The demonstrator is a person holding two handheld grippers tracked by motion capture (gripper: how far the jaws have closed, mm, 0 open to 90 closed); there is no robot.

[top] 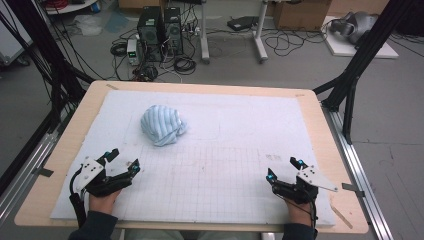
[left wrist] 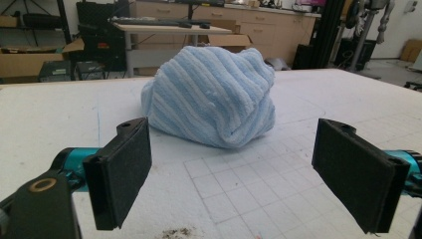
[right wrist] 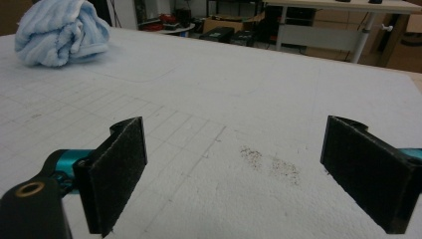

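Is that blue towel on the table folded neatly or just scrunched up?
Scrunched up. The striped blue towel sits as a rounded, bunched heap on the white mat, with irregular folds and no flat layers or squared edges.

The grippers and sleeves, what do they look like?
Both the left gripper and right gripper are black with teal fittings behind flat black padded jaws, a grey three-cornered plate on top and a black cable trailing back. The person's sleeves are dark.

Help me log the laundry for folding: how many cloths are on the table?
1. A crumpled blue striped cloth lies on the white mat, left of centre and toward the far side, nearer the left gripper. Its bunched folds could hide another.
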